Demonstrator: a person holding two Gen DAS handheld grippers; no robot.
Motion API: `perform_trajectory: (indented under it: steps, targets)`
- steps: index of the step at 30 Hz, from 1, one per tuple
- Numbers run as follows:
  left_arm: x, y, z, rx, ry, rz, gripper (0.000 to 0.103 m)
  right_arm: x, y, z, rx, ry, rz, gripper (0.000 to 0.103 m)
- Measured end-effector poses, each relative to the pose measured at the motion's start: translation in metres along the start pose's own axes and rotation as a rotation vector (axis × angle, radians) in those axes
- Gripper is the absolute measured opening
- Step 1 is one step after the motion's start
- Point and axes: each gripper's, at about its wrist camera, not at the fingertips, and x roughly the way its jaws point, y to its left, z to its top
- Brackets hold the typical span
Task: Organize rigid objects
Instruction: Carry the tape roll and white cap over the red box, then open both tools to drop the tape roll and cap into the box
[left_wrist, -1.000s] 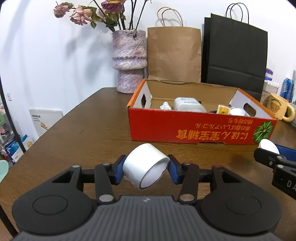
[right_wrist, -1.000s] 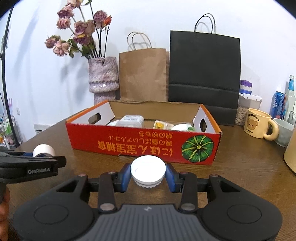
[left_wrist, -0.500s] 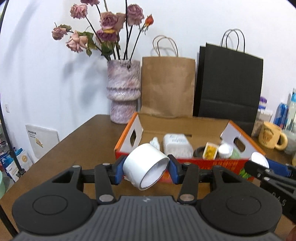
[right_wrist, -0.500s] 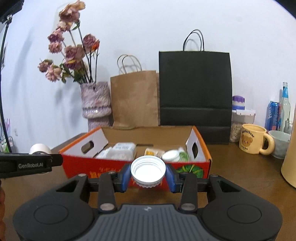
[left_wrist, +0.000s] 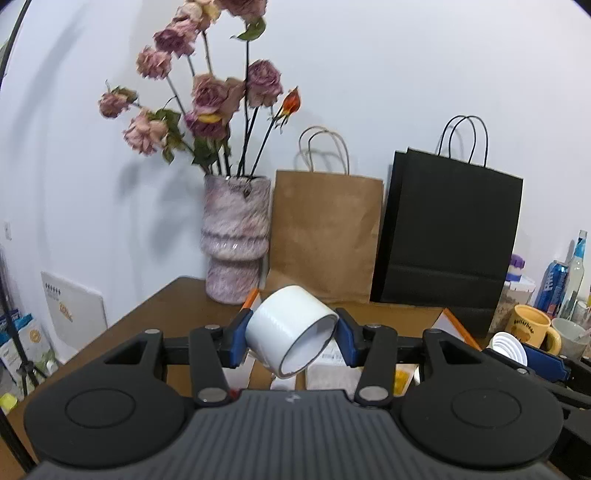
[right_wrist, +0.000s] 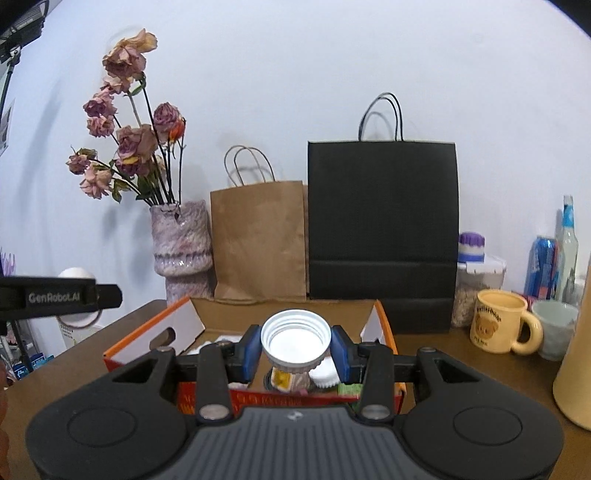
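**Asker:** So what are the two grippers holding?

**Describer:** Each one pinches a single item. The left gripper (left_wrist: 291, 334) has its blue pads pressed against both sides of a white tape roll (left_wrist: 290, 330), which sits tilted with its open end facing down and toward the camera. The right gripper (right_wrist: 295, 349) clamps a white screw cap (right_wrist: 295, 341) between its pads, the threaded hollow side facing the camera.

**Asker:** Where is the box they belong in?

**Describer:** A red cardboard box (right_wrist: 384, 321) with orange edges sits on a brown wooden table (right_wrist: 461, 354), directly ahead of and below both grippers. From the right wrist view, the cap hangs above the near part of the box's open top. Inside lie several small things, among them another white ribbed cap (right_wrist: 324, 374) and a yellow packet (right_wrist: 280, 378). From the left wrist view, the tape roll is held above the box's near left area.

**Asker:** What stands behind it?

**Describer:** A mottled pink vase (left_wrist: 236, 240) with dried roses, a brown paper bag (left_wrist: 325, 236) and a black paper bag (left_wrist: 447, 236) stand against a white wall. To the right is a yellow mug (right_wrist: 498, 321).
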Motion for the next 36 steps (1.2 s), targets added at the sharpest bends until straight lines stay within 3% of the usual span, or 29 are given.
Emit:
perform_trajectory:
  steps: [7, 21, 36]
  targets:
    - [0.013, -0.005, 0.017, -0.013, -0.037, 0.001, 0.049, 0.015, 0.002, 0.017, -0.025, -0.004, -0.019, 0.039]
    - [0.074, -0.012, 0.026, -0.031, -0.006, 0.038, 0.049, 0.071, -0.014, 0.038, 0.043, 0.026, -0.038, 0.039]
    - [0.149, -0.008, 0.003, 0.037, 0.099, 0.128, 0.048, 0.144, -0.015, 0.014, 0.026, 0.1, -0.043, 0.039]
